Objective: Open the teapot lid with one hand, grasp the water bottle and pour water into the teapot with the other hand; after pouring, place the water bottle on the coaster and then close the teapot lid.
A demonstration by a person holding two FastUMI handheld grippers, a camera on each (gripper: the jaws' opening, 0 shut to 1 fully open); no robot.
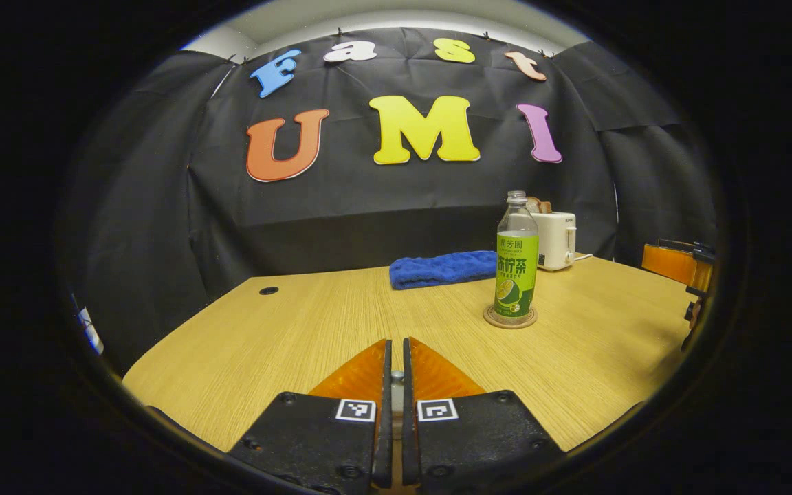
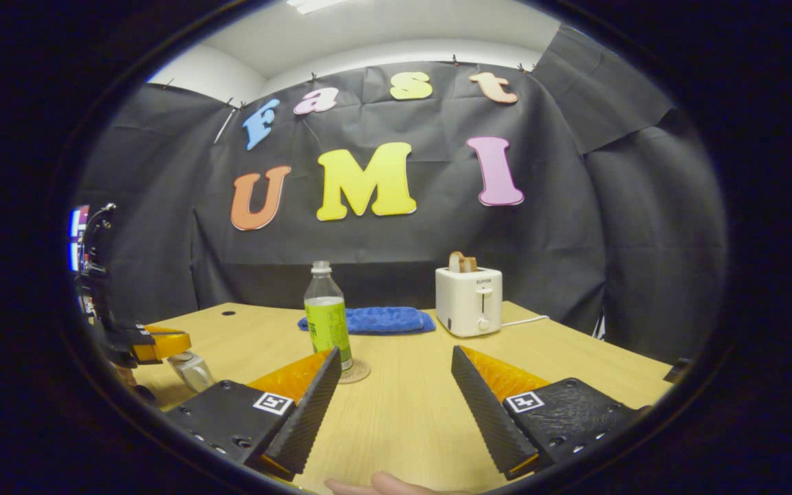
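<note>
Bottle (image 1: 516, 265), green-labelled, upright on coaster (image 1: 509, 317); left claw (image 1: 396, 357) closed, right claw (image 2: 396, 371) wide

The light is soft and even and comes from above; a bright ceiling light (image 2: 313, 5) glows at the very top of the right gripper view. The wooden table (image 1: 286, 330) looks warm and has a faint shine. The water bottle (image 1: 516, 265) drops only a small, pale shadow. Both pictures are sharp in the middle. Near the edges things bend and curve, get darker, and turn a little blurry. The black cloth wall (image 2: 609, 227) stays dim.
</note>
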